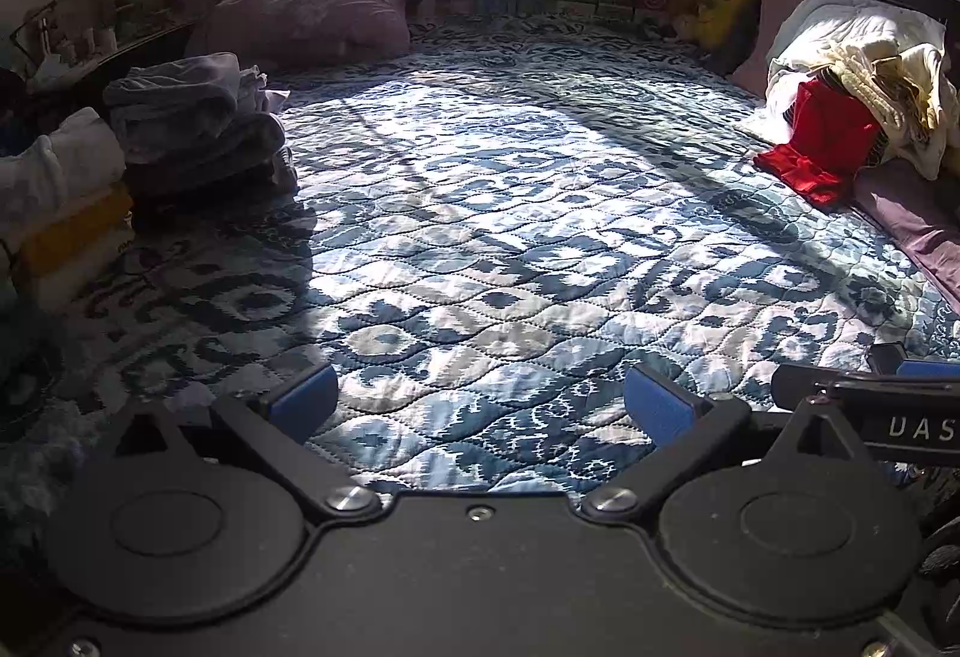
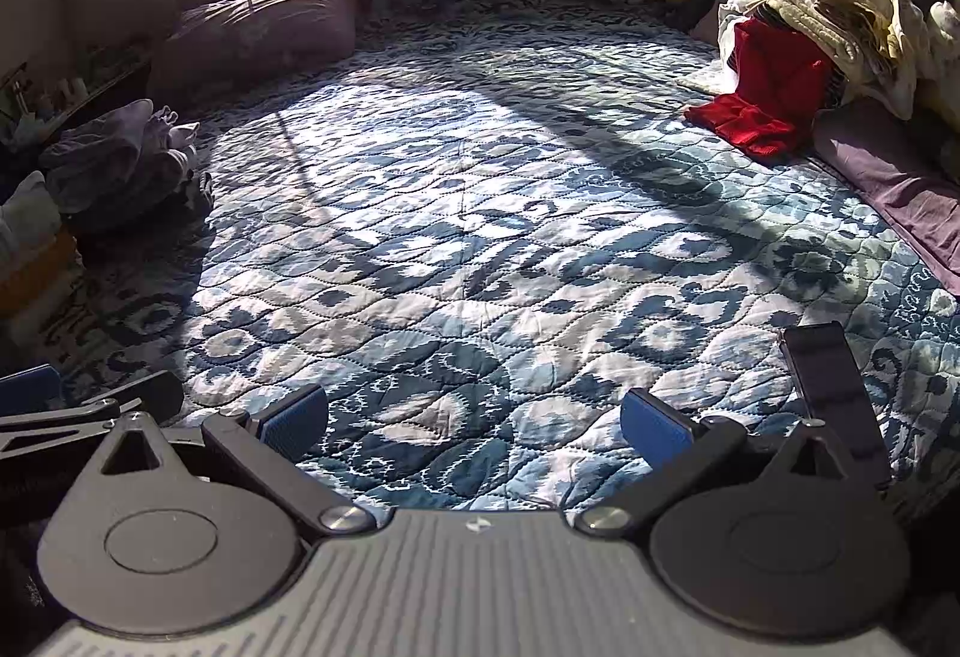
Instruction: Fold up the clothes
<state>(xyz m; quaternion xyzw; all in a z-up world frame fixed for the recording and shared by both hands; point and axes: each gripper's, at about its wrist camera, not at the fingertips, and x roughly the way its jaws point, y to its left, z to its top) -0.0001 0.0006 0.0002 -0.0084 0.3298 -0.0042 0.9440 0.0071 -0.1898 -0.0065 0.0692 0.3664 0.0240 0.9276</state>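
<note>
Both jaws released, w/ nothing between. Left gripper (image 1: 480, 399) and right gripper (image 2: 474, 417) hover low over near bed (image 1: 510, 237). Red garment (image 2: 762, 99) lies far right; reach there, pinch one edge only.

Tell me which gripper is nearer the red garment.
Right. The right gripper hovers open over the quilt, with the red garment ahead to its right. The left gripper, also open, sits on the far side of the right one, so farther away.
</note>
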